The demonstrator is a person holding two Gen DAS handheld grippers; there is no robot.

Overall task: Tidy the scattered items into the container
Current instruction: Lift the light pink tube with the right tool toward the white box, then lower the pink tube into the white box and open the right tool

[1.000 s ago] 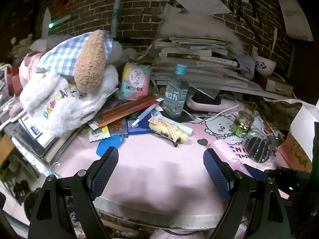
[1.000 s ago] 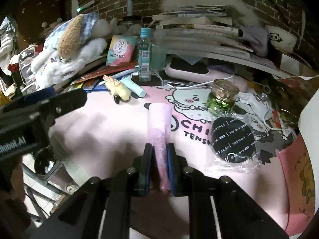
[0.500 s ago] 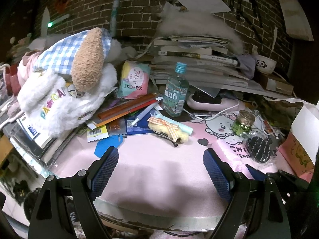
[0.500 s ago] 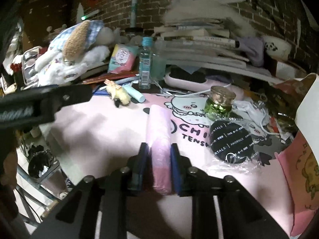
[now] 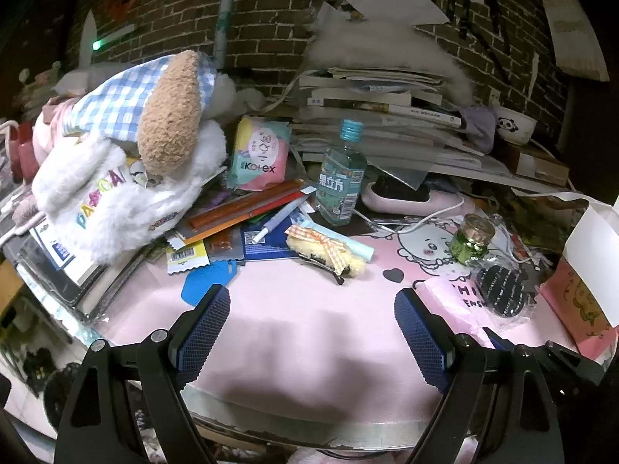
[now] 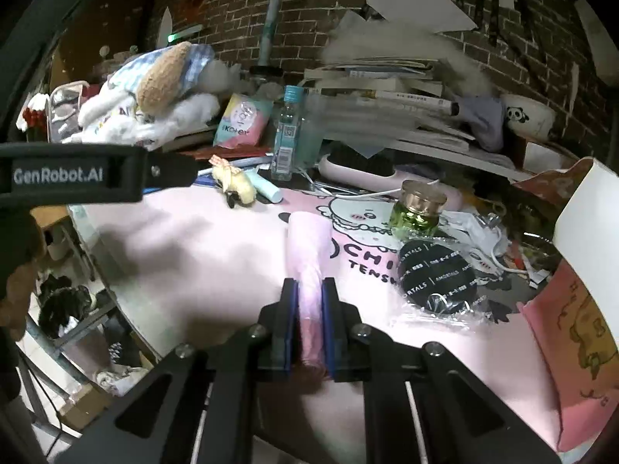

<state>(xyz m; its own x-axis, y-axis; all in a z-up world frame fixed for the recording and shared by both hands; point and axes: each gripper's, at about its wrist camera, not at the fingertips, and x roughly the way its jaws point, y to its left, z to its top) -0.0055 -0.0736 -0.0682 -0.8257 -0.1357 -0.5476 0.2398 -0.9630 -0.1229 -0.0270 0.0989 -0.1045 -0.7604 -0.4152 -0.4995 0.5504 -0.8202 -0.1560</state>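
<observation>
1. Left wrist view: the left gripper (image 5: pixel 311 332) hovers over the near edge of the table (image 5: pixel 309 363) with its jaws wide apart and nothing between them; the plush hair clip with a gingham bow (image 5: pixel 327 249) lies straight ahead, its long axis running left to right across the jaws' line; behind it stand a clear bottle with a blue cap (image 5: pixel 342 178) and a Kotex pack (image 5: pixel 259 154); a plush toy (image 5: pixel 127 147) fills the left.

2. Right wrist view: the right gripper (image 6: pixel 309 321) has its jaws closed on a pink roll (image 6: pixel 307 255), whose long axis points forward along the fingers; the pink paper bag (image 6: pixel 572 309), probably the container, stands to the right, so this hand is much the nearer; a green glass jar (image 6: pixel 419 210) and a bagged black disc (image 6: pixel 437 276) lie between roll and bag, in the way of a low sideways sweep.
</observation>
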